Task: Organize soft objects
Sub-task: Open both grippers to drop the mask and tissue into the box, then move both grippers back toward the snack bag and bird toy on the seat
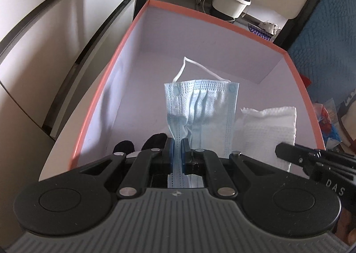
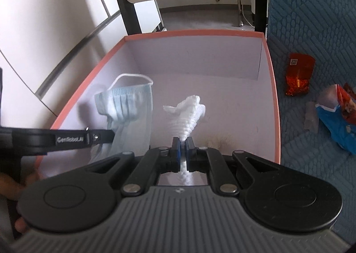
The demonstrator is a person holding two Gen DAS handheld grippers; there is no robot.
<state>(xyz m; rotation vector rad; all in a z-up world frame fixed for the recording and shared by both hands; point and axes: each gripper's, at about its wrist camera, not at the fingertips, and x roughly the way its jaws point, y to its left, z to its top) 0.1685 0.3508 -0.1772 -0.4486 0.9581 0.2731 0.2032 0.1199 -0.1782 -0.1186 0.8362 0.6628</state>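
At the bottom centre of the left wrist view, the left tongs are pressed together on the lower edge of a blue face mask. The mask stands up from the tongs toward the middle of the frame, its long axis running nearly vertical in the picture, with the white ear loop at its top end. It hangs over the inside of an open box with a pink rim.

In the right wrist view, the right tongs pinch a folded white tissue, which points up and a little to the right in the frame, also above the box floor.

Only the right view shows the snack packets on the blue patterned surface at the right; only the left view shows a white tub at the top, beyond the box.
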